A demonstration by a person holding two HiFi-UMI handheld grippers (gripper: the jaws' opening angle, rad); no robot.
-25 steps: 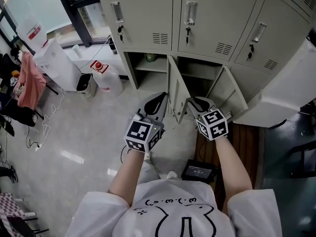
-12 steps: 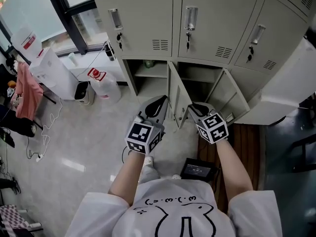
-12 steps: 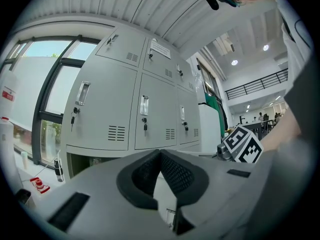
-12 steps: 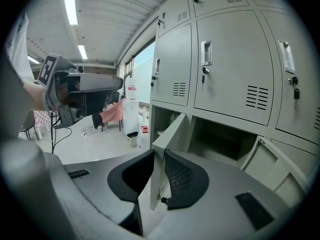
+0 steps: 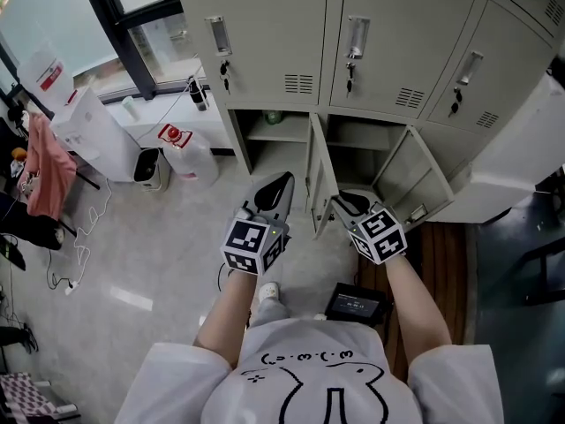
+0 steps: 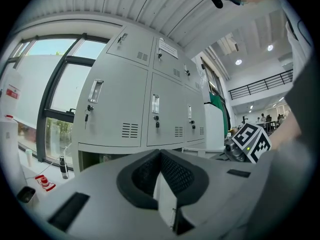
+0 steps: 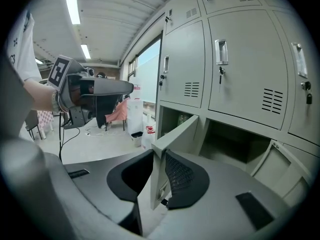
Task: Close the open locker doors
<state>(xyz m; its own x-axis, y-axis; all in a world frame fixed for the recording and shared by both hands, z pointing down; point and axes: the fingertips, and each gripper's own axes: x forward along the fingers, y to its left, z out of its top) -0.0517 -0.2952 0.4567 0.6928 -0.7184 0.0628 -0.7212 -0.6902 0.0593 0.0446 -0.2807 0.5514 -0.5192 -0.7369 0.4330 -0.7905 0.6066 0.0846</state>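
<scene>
Both tongs open before the locker bank [image 5: 282,106], two lower doors not yet closed.
The left gripper [image 5: 284,180] is held with jaws apart just before the bank, nothing being pressed. The right gripper [image 5: 340,200] has jaws just opened wider; the edge of the middle open door [image 5: 320,179] is seen in their gap, no pad pressed on it. A white jug [image 5: 187,144] is stood at the bank's left. Counted: two grippers, two open doors, three shut upper doors [image 5: 388,51].
</scene>
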